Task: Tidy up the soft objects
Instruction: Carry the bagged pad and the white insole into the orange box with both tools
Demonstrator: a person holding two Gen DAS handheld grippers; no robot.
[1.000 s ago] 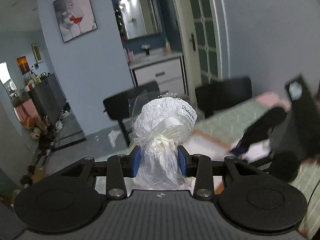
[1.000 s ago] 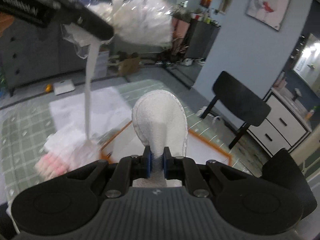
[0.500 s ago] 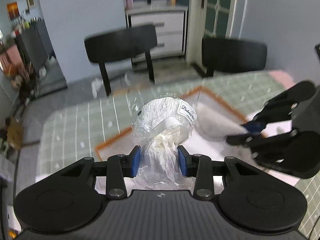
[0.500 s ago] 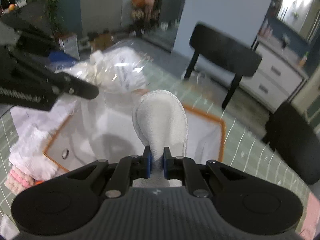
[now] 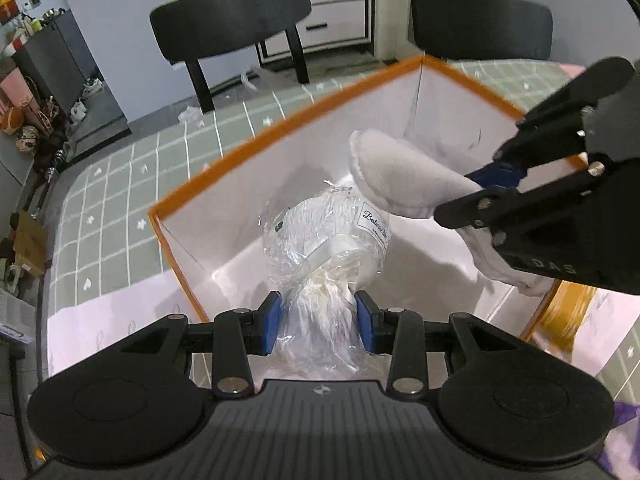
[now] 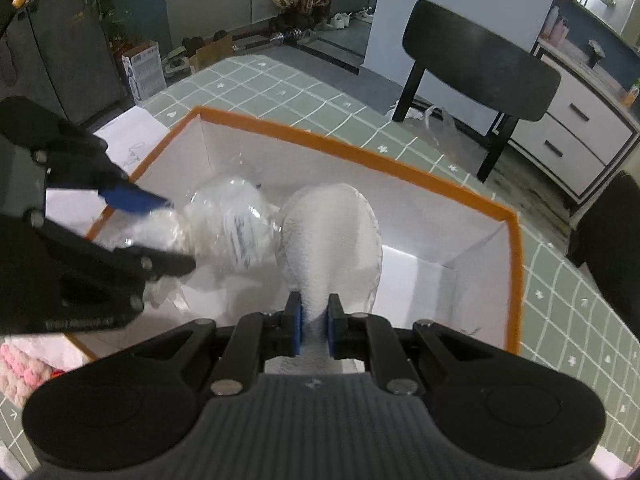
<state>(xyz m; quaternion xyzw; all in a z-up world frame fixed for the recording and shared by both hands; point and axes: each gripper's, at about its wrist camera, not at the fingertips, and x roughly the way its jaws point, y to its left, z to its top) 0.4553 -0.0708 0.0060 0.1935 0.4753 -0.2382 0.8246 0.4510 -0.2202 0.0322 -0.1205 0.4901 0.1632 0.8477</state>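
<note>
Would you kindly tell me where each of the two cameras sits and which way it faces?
Left wrist: sits on the left gripper, looking steeply down into the white orange-rimmed box; its jaws clamp a clear plastic-wrapped white bundle; the right gripper enters from the right.
Right wrist: sits on the right gripper, looking down into the same box; its jaws pinch a white fleecy slipper; the left gripper shows at left.
Shared: box, bundle, slipper, green checked tablecloth, black chair.
</note>
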